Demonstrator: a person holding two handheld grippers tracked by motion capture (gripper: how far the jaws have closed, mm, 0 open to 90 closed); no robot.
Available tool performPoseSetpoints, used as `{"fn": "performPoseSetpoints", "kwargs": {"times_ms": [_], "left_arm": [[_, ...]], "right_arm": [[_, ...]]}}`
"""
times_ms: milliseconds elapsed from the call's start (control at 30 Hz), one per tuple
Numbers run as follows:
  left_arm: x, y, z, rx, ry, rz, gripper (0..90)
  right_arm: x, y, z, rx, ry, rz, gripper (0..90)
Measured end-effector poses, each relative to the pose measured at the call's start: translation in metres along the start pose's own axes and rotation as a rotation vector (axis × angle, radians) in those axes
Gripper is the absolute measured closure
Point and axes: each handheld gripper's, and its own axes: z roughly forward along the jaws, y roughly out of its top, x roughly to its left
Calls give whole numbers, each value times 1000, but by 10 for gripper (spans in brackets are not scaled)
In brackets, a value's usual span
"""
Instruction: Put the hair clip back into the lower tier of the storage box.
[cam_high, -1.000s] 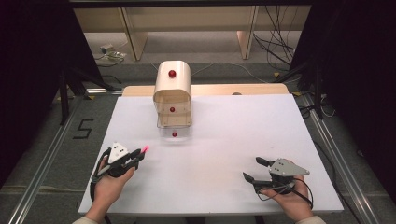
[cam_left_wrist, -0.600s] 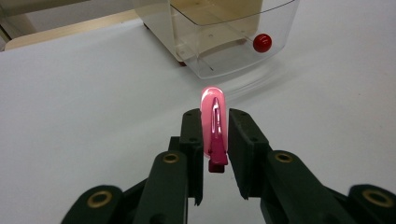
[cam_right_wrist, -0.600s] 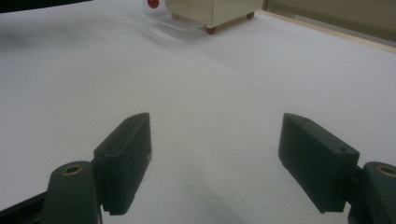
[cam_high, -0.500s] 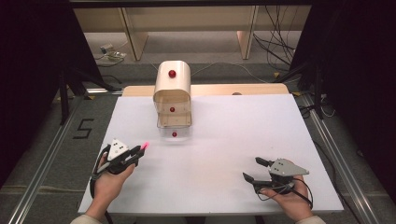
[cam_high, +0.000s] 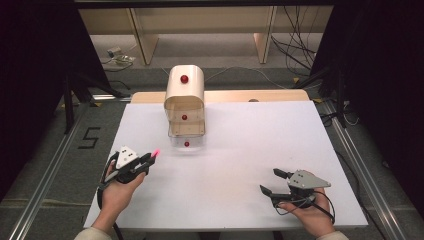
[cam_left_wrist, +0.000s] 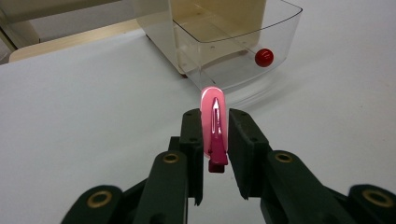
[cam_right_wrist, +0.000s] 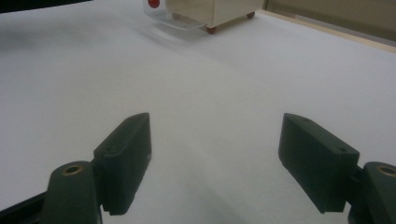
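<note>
Near the table's (cam_high: 240, 150) front-left corner, the left gripper (cam_left_wrist: 215, 135) is clenched on a small pink clip-like thing (cam_left_wrist: 214, 126), pointed at the open clear drawer (cam_left_wrist: 243, 51) of the little cabinet (cam_high: 185, 100) by the back edge. I'd carry it over the drawer rim before letting go. Right gripper (cam_right_wrist: 215, 158) is spread wide, empty, near the front-right corner.

Black fingers (cam_left_wrist: 192, 140) with brass rivets, grey triangular plates, pale sleeves

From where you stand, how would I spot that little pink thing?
Find the cream drawer cabinet at the far middle of the white table. Come toward the near left corner, to the left hand-held gripper. Clamped between its black jaws is the pink clip, the sole bright pink item.
</note>
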Motion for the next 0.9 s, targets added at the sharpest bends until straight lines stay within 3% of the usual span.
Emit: {"fn": "performPoseSetpoints", "kwargs": {"times_ms": [900], "left_arm": [[-2, 13, 4, -9, 8, 2, 760]], "right_arm": [[0, 0, 0, -2, 0, 0, 266]]}}
